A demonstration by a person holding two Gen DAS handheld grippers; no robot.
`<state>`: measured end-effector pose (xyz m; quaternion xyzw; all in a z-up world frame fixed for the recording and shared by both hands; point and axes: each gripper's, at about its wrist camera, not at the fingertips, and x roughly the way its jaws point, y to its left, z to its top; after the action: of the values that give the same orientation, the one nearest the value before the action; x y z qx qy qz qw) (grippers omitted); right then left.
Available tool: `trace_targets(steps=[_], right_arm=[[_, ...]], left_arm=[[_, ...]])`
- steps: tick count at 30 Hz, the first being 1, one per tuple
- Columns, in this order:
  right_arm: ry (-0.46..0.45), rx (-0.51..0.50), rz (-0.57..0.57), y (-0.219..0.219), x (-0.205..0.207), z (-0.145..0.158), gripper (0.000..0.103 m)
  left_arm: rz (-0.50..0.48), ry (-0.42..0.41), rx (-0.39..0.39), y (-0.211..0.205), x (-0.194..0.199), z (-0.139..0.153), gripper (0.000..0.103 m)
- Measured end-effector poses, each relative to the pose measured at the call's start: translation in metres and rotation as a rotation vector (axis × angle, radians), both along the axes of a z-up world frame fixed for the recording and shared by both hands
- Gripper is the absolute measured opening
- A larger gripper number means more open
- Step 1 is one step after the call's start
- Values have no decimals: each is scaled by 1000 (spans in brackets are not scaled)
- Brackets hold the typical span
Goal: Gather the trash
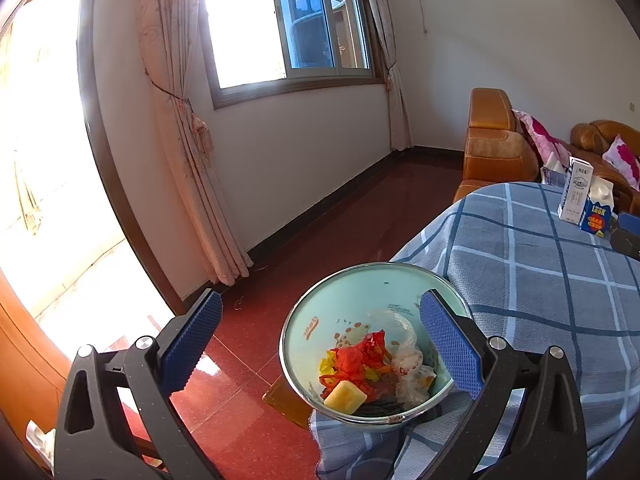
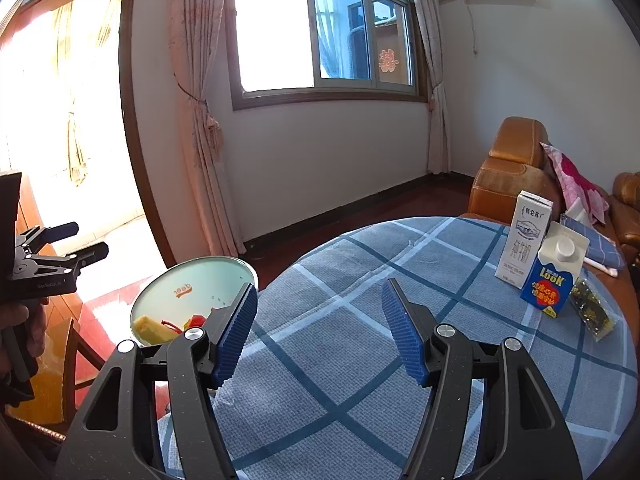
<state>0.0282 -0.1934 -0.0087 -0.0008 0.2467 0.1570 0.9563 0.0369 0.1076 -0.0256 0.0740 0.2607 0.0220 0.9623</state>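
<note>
A pale green bowl [image 1: 360,300] with a metal rim sits at the left edge of the round table [image 2: 360,360], which is covered in blue plaid cloth. It holds a red wrapper [image 1: 360,354], a yellow block [image 1: 346,397] and crumpled clear plastic [image 1: 406,360]. My left gripper [image 1: 320,300] is open, and its right finger overlaps the bowl's right rim in the picture. In the right wrist view it hangs left of the bowl [image 2: 192,292], apart from it. My right gripper [image 2: 319,292] is open over bare cloth. A white carton [image 2: 524,240], a blue carton [image 2: 554,276] and a dark packet [image 2: 592,312] stand far right.
A wooden chair [image 1: 284,400] stands on the red floor under the bowl's edge. An orange sofa [image 1: 496,148] with pink cushions [image 1: 540,140] lies behind the table. A folded blue cloth [image 2: 592,236] rests past the cartons. A hand [image 2: 16,320] holds the left gripper.
</note>
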Motion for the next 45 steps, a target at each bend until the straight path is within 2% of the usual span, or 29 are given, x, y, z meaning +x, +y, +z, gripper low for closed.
trace_targets(steps=[18,22,27,36,39,45], right_arm=[[-9,0,-7,-1,-1,1,65],[-21,3,-16,-3,-4,2,70],[-26,8,-23,-6,-4,5,70],[-21,3,-20,-6,-4,3,72],[-19,0,-24,-6,-4,2,74],[3,-30,-60,-18,-3,-3,75]], left_arm=[[37,3,15,2,3,-2,97],[29,-9,12,0,1,0,97],[20,-16,25,-4,-1,1,97],[13,25,30,-5,4,-7,97],[7,19,56,-9,3,-9,97],[4,35,28,-6,5,-8,97]])
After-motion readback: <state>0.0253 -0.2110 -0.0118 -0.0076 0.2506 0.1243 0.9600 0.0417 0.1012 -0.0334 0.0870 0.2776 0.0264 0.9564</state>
